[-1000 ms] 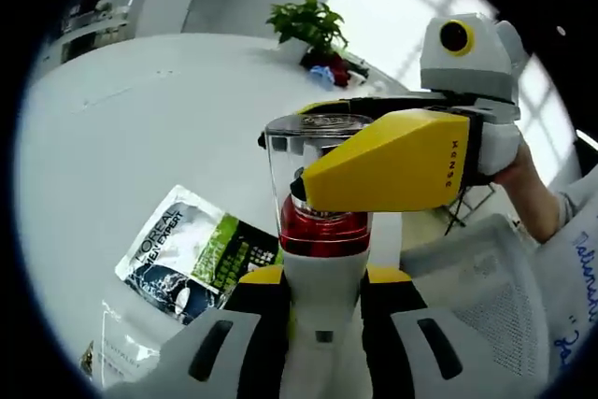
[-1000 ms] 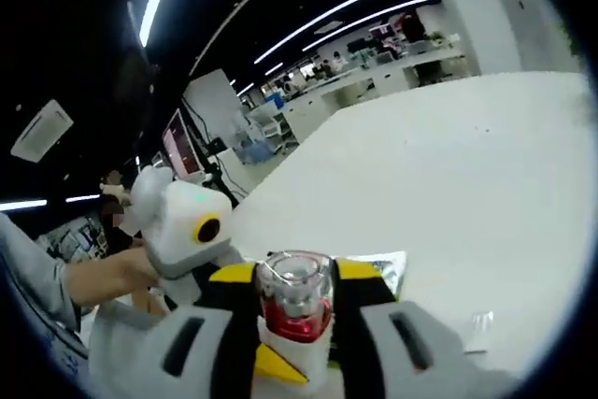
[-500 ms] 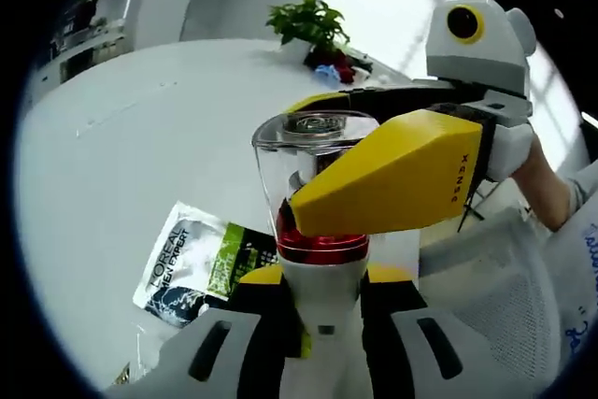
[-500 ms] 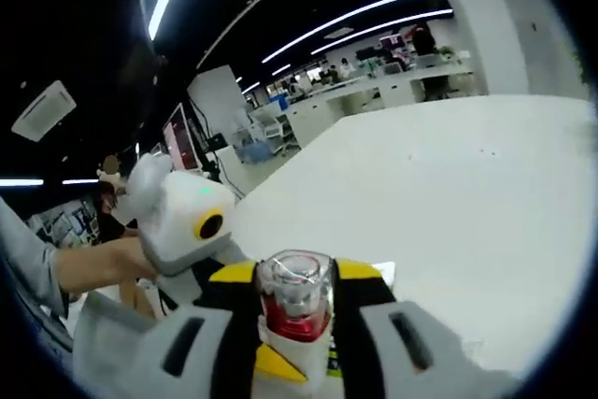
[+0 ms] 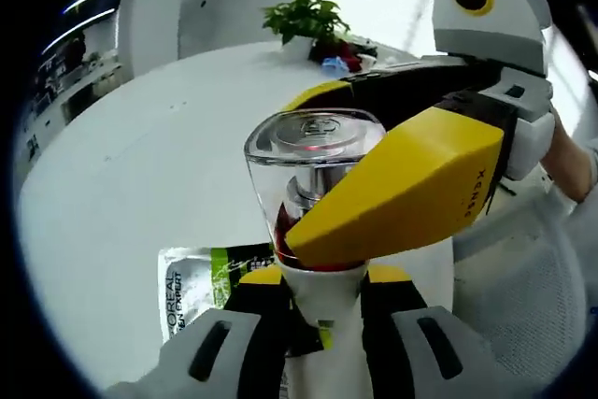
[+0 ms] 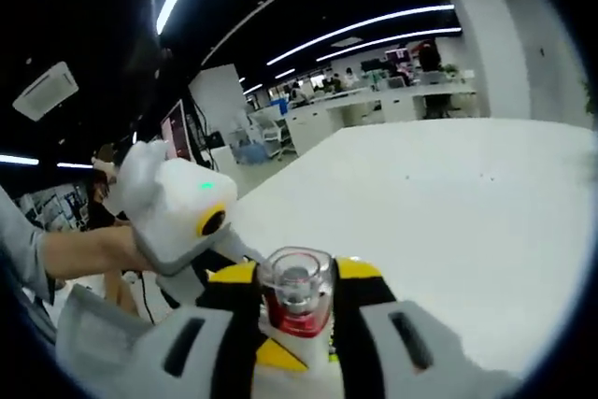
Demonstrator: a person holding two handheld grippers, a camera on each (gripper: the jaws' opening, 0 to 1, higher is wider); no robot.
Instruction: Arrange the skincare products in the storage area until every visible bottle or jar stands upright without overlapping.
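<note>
Both grippers clamp one bottle [image 5: 313, 193]: left gripper [image 5: 318, 301] from 6 o'clock, right gripper [image 5: 402, 193] from 3 o'clock.

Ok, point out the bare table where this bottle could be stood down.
The white table lies bare from the L'Oreal sachet out to the potted plant. In the right gripper view the table spreads bare to the right. It is crowded at the bottle itself, where the left tool and right tool both clamp it.
</note>
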